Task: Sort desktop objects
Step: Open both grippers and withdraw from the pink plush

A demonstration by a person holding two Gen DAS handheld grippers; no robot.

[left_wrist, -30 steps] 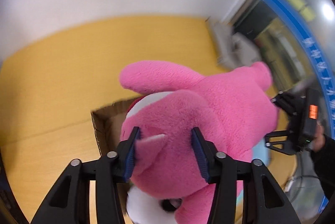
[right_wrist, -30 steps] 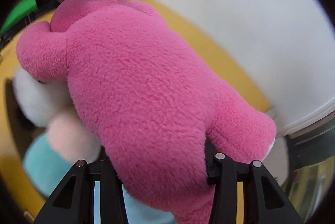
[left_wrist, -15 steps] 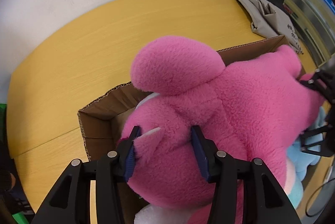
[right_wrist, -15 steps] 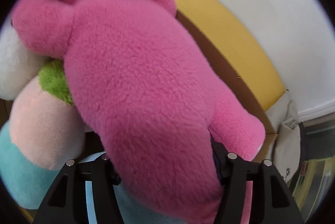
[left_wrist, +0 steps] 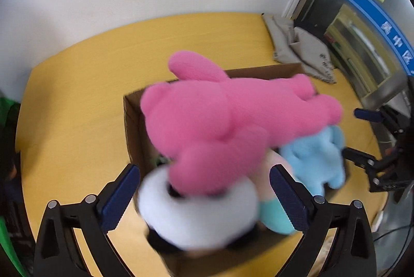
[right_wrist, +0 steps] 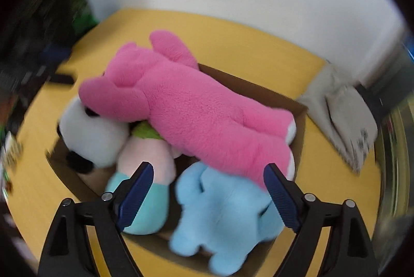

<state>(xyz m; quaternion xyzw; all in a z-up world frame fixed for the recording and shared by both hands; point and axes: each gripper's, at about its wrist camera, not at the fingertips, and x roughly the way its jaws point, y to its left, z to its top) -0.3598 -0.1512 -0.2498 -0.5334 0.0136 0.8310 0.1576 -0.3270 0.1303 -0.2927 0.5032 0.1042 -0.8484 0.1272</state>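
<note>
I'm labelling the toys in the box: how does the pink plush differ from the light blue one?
The pink plush is the longer; the light blue plush looks shorter and chunkier. The pink one sprawls across the top of the pile, lengthwise along the cardboard box, while the blue one sits lower, at the box's near corner, partly under the pink one's leg end. Both are fuzzy soft toys in the same box, and neither is gripped.

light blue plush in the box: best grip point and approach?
Judging from the right wrist view, take the light blue plush across its rounded body at the box's near edge, coming from above. That part is exposed and soft; its far end is tucked under the pink plush.
</note>
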